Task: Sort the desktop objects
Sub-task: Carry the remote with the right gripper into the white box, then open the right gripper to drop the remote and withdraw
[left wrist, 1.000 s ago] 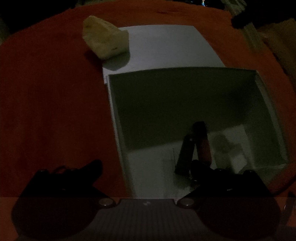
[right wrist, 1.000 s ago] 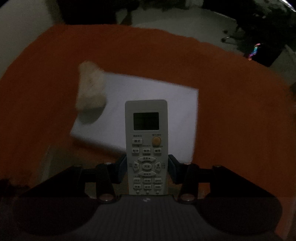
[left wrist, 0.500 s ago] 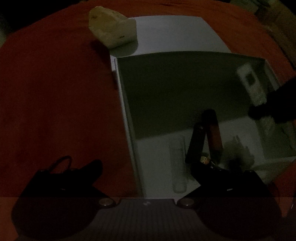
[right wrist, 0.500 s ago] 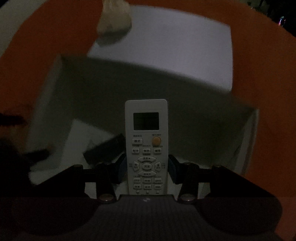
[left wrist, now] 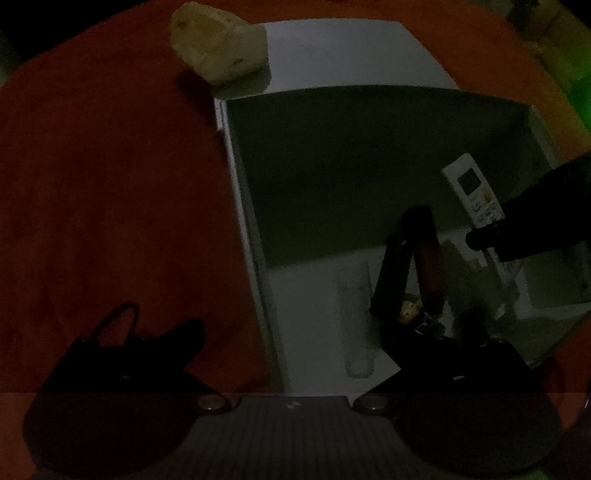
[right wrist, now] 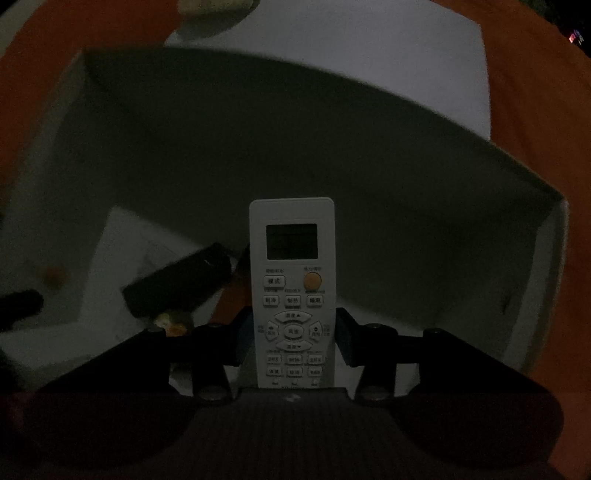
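My right gripper (right wrist: 291, 332) is shut on a white remote control (right wrist: 291, 258) and holds it inside the open white box (right wrist: 554, 258). In the left wrist view the remote (left wrist: 471, 188) shows at the box's right side, held by the dark right gripper (left wrist: 491, 232). My left gripper (left wrist: 295, 332) is open and empty, astride the box's left wall (left wrist: 243, 206). Inside the box lie a dark flat item (left wrist: 391, 273), a dark reddish stick (left wrist: 428, 258), a clear tube (left wrist: 356, 321) and a small figure (left wrist: 410, 308).
The box stands on an orange-red cloth (left wrist: 110, 184). A white sheet (left wrist: 351, 55) lies behind the box. A crumpled pale lump (left wrist: 218, 48) sits at the sheet's left corner; it also shows in the right wrist view (right wrist: 214, 7).
My right gripper has carried the remote forward over the sheet and down into the box. The left gripper has moved closer to the box's left wall.
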Motion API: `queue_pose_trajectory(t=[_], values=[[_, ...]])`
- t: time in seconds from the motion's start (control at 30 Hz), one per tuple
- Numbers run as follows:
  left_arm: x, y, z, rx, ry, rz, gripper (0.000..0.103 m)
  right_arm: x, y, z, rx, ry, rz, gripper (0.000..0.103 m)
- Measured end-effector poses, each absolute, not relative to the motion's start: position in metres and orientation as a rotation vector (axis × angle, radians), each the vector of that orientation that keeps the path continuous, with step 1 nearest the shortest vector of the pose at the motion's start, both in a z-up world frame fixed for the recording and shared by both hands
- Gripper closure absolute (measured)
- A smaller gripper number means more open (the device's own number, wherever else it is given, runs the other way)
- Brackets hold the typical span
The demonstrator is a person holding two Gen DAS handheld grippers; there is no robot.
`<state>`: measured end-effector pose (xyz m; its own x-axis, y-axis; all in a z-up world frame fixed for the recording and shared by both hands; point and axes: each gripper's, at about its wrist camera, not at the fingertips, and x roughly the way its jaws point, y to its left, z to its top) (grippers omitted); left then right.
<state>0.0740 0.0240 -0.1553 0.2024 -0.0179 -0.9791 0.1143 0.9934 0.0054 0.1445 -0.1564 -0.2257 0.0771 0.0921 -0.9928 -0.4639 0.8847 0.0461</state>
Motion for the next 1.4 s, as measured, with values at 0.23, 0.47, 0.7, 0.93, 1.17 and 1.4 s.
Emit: queue_pose_trajectory(t=[0.23,0.47,0.7,0.93,1.17,1.4], values=[[0.072,0.025,-0.16,0.089,1.383,-0.086,0.0,0.142,-0.15,-0.249,-0.348,1.46,0.414,0.054],[0.072,0.026,-0.163,0.101,1.393,-0.091,0.0,0.145,-0.148,-0.254,-0.343,1.464,0.423,0.054],[0.075,0.026,-0.163,0.075,1.409,-0.098,0.0,0.146,-0.148,-0.25,-0.351,1.467,0.412,0.053],[0.077,0.022,-0.156,0.069,1.391,-0.106,0.0,0.147,-0.147,-0.223,-0.314,1.438,0.439,0.05],[0.083,0.029,-0.144,0.037,1.364,-0.08,0.0,0.161,-0.15,-0.156,-0.273,1.384,0.478,0.05],[0.091,0.041,-0.14,0.002,1.35,-0.058,0.0,0.198,-0.135,-0.102,-0.311,1.372,0.448,0.049]])
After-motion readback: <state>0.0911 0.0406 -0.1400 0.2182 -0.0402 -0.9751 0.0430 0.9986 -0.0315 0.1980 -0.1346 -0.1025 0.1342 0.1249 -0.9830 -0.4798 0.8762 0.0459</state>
